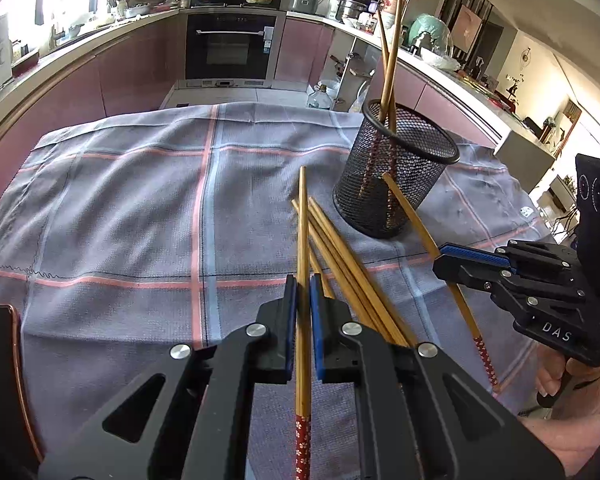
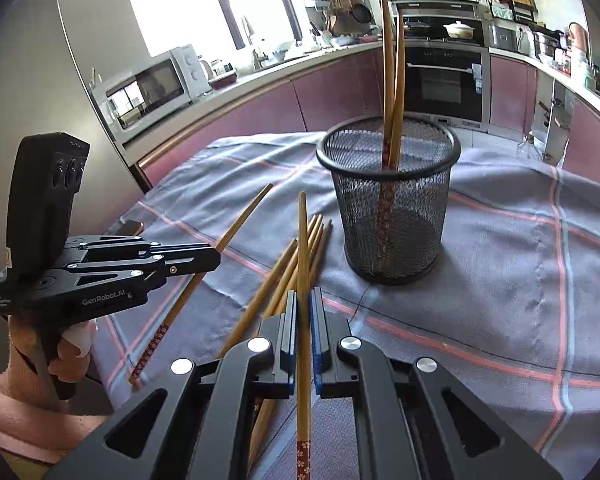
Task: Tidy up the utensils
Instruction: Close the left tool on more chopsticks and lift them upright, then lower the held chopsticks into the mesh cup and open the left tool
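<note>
- The left gripper is clamping one chopstick between its blue pads — jaws drawn in tight on the shaft, the patterned red end trailing back under the tool and the plain tip pointing forward.
- The right gripper is doing the same with a second chopstick, pinched near its middle, tip aimed towards the mesh holder.
- The holder is standing upright on the checked cloth, near both tips and a little beyond them; two chopsticks are already leaning inside it, patterned ends down.
- The loose pile is lying on the cloth between the grippers and the holder, so the held sticks should be kept clear of it on the way over.
- As a judgement, the step in hand is carrying both sticks to the holder. Doing it well means going one stick at a time, since two arriving together risk crossing at the rim.
- Each stick probably wants tipping towards upright over the opening, patterned end lowest to match those inside — that calls for a turn of the wrist.
- The holder looks light; a stick catching the rim could tip it, so the drop should start well inside the ring.
</note>
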Demonstrator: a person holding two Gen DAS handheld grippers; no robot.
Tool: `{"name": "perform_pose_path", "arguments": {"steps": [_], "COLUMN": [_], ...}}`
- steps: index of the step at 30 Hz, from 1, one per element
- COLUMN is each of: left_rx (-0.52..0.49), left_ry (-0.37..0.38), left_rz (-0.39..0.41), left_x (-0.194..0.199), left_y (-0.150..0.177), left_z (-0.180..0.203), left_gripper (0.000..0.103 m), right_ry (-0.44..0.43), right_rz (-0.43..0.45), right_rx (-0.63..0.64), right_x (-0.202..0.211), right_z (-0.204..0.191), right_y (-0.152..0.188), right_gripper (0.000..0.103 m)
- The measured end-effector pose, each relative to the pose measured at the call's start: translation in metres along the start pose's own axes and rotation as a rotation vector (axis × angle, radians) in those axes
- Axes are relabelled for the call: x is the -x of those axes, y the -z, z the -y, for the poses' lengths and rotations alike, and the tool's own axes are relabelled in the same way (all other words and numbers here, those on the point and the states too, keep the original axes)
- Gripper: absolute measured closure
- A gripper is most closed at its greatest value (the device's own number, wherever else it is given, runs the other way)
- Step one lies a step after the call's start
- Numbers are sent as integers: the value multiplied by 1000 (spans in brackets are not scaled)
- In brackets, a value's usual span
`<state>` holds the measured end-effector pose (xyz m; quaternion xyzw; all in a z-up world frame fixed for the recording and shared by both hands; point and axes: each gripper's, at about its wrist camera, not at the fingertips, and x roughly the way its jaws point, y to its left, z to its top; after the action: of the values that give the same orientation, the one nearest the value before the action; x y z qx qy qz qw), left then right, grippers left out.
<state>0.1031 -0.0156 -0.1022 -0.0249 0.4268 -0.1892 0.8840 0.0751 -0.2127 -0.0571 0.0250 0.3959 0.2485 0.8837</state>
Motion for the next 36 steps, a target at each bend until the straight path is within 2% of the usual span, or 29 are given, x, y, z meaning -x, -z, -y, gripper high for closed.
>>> {"name": "perform_pose_path", "arguments": {"steps": [10, 23, 36], "left_rx": [-16, -50, -76], "left_ry": [75, 119, 170], "left_rz": [98, 237, 323], "left_x": [44, 100, 126], "left_y": [-10, -32, -65], "left_z": [11, 26, 46], "left_gripper": [96, 96, 96], "right_ry": [-26, -24, 9], "right_rz": [103, 203, 296], "right_rx": [-14, -8, 14], "right_x": [29, 56, 80], "right_z": [-1, 0, 2], "right_y": [-15, -31, -52], "right_gripper": [98, 98, 98]}}
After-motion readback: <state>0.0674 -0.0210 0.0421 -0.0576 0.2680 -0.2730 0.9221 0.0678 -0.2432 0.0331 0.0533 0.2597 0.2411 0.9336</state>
